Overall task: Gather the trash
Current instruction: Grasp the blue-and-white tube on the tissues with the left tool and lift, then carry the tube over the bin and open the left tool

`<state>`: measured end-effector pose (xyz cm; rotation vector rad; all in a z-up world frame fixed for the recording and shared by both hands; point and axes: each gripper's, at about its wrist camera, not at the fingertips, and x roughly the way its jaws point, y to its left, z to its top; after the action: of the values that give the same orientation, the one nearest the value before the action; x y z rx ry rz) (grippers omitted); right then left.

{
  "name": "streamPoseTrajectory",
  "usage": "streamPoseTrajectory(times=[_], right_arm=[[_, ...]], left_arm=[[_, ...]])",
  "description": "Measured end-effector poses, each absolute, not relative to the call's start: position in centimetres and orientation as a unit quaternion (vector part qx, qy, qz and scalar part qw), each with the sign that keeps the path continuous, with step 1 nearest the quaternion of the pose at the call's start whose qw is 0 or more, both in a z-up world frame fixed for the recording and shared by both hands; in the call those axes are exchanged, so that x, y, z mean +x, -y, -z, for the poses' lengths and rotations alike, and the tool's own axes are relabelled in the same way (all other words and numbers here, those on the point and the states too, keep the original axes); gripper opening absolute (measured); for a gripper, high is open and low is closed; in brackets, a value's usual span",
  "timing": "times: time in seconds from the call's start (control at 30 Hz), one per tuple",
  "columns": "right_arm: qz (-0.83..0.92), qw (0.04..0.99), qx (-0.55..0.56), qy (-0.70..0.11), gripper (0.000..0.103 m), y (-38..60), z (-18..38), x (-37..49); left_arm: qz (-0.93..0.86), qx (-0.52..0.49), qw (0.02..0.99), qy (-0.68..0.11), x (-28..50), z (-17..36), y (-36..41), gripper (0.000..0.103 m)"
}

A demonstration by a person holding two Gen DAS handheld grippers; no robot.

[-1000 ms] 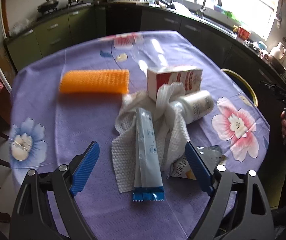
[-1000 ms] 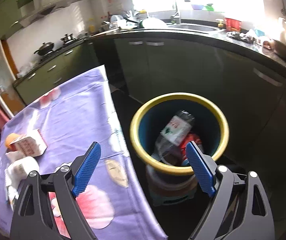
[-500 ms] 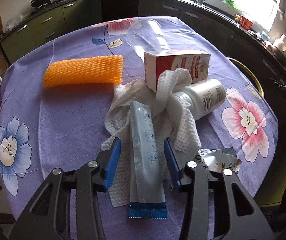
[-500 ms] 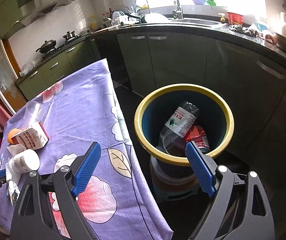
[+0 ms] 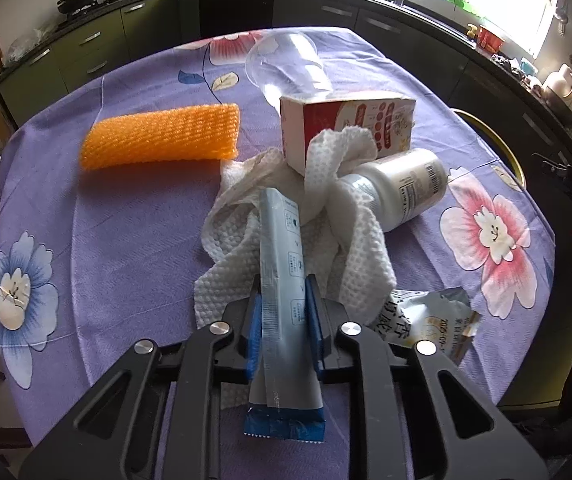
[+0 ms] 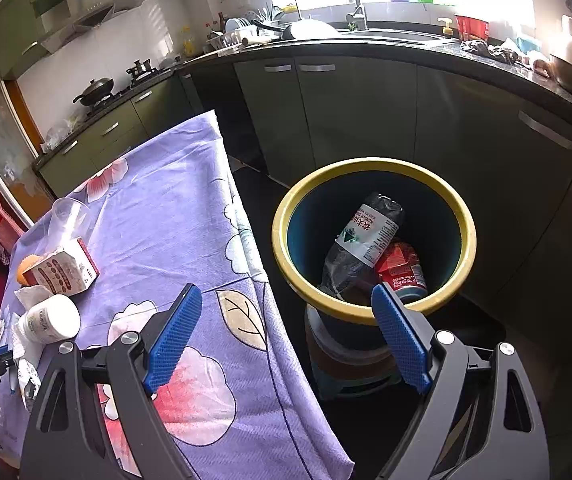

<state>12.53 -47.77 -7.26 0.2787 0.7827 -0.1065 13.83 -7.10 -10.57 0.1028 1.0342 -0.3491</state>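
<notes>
The left tool (image 5: pixel 284 320) has just been closing, and its blue pads now press on either side of a long grey-and-blue sachet (image 5: pixel 281 264), clamped near its lower end. The sachet lies at the near edge of the bench (image 5: pixel 125 216), its long axis running straight away from the tool, with its blue sealed end hanging back between the tool's arms. Its far half rests on a crumpled white paper towel (image 5: pixel 346 248), so a lift may well drag the towel with it. Just to the right lies a torn foil wrapper (image 5: pixel 434 320). Beyond the towel are a white pill bottle (image 5: pixel 402 188) on its side and a red-and-white carton (image 5: pixel 346 124).

The right tool (image 6: pixel 286 336) stands wide apart and empty, off the bench's right edge, facing the yellow-rimmed trash bin (image 6: pixel 290 268) on the floor. The sachet must therefore travel rightward past that edge.
</notes>
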Motion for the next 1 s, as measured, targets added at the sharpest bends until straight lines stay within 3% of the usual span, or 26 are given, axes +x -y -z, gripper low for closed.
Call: streamPoseTrajectory(times=[0.5, 0.73, 1.0], right_arm=[[0.054, 0.917, 0.139, -0.37, 0.086, 47.8, 6.9, 11.5], [0.093, 0.921, 0.136, -0.353, 0.086, 50.2, 6.5, 9.5], [0.131, 0.916, 0.157, -0.344, 0.086, 54.7, 7.2, 7.8]], left_arm=[[0.203, 0.065, 0.882, -0.421, 10.4, 3.0, 7.9, 0.019], [0.283, 0.089, 0.87, -0.393, 12.7, 0.3, 15.3, 0.019], [0.39, 0.118, 0.814, -0.414, 18.2, 0.9, 30.2, 0.02]])
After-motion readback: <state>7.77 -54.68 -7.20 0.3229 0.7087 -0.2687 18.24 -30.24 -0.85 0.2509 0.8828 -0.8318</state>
